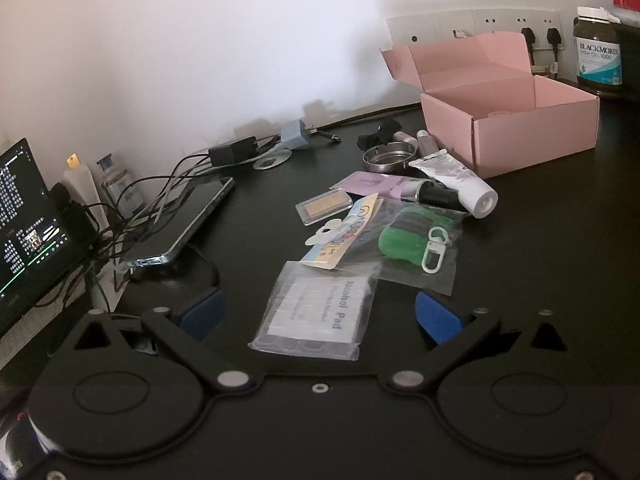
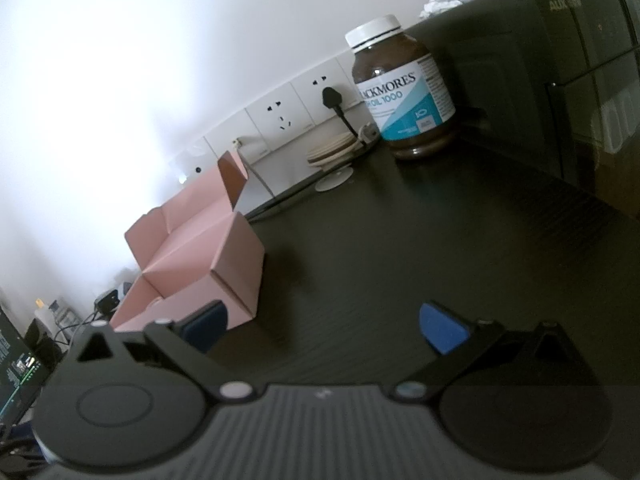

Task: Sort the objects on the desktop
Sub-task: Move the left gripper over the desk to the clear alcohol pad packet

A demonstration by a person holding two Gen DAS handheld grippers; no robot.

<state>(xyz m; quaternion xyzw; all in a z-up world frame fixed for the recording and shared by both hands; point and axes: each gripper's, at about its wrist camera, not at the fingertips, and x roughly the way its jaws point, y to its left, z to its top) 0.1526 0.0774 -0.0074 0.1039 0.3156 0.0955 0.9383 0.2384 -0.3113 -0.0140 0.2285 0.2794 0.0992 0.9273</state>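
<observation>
**Pad packet sits right between the left tongs**

Left tongs (image 1: 318, 314) are closest to the camera, and they are spread wide with nothing in them. One blue pad (image 1: 202, 312) sits at 9 o'clock and the other at 3 o'clock.

Going from big to small: the dark surface (image 1: 540, 208) holds everything. The pink box (image 1: 532, 136) is open and stands far off at 1 o'clock from the left tongs. It looks like the place where the things should go.

Next comes the pile of small things at 12 o'clock, between the tongs and the box. It has a green case in a clear bag (image 1: 412, 236) and a white tube (image 1: 460, 184).

Smallest and nearest is the alcohol pad packet (image 1: 316, 312). It lies flat in the gap of the left tongs. Its long side runs from 6 o'clock toward 12 o'clock, so the tongs could close across its short side.

Right tongs (image 2: 322, 326) are wide and empty too. They point at bare surface, with the pink box at 10 o'clock. I think the left hand is much nearer to the packet.
</observation>
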